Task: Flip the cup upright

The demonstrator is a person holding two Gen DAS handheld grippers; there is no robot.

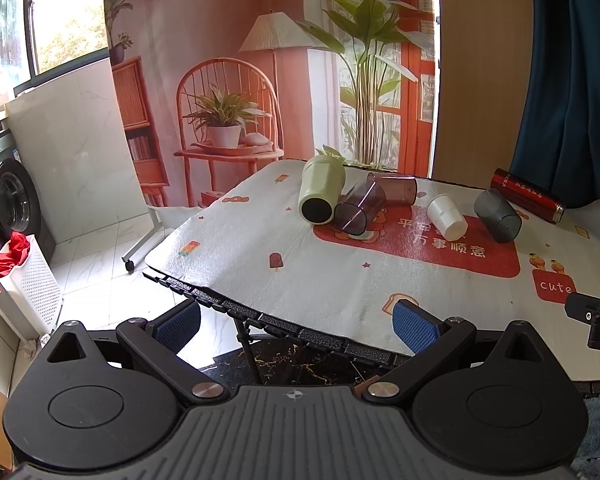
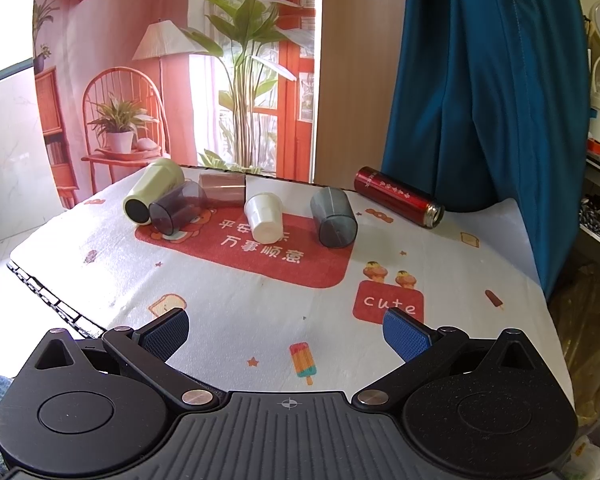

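Six vessels lie on their sides toward the far edge of the table (image 2: 228, 292): a green cup (image 2: 150, 192), a purple cup (image 2: 176, 208), a brown cup (image 2: 223, 189), a white cup (image 2: 263, 218), a grey cup (image 2: 334, 218) and a red flask (image 2: 398, 196) near the far right corner. The left gripper (image 1: 296, 326) hangs released off the near left edge, and the right gripper (image 2: 286, 334) hangs released above the near edge, both well apart from the cups.
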